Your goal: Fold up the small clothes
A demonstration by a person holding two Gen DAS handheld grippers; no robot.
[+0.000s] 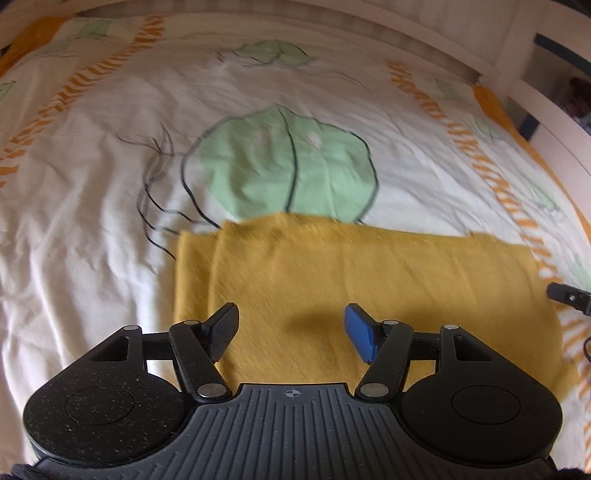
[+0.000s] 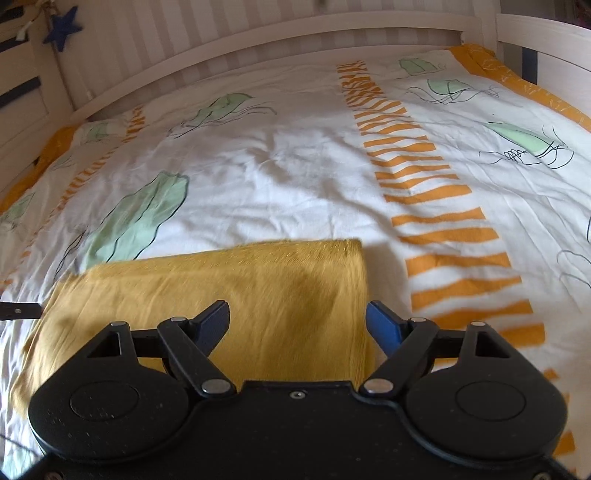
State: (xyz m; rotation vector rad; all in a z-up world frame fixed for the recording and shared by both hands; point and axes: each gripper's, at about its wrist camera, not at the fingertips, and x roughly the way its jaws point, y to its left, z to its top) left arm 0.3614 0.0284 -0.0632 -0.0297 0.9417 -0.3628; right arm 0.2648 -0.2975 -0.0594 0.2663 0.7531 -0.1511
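Note:
A mustard-yellow garment [image 1: 369, 280] lies folded flat on the bed, a layered edge showing at its left side. My left gripper [image 1: 291, 332] is open and empty, hovering over the garment's near left part. The garment also shows in the right wrist view [image 2: 236, 295], with its right folded edge under my right gripper [image 2: 297, 325], which is open and empty just above it. The tip of the right gripper shows at the far right of the left wrist view [image 1: 569, 295]; the tip of the left gripper shows at the left edge of the right wrist view [image 2: 18, 310].
The bed is covered by a white duvet [image 2: 303, 177] printed with green jellyfish and orange stripes. A white wooden bed rail [image 2: 258, 40] runs along the far side. A blue star [image 2: 62, 26] hangs at the upper left.

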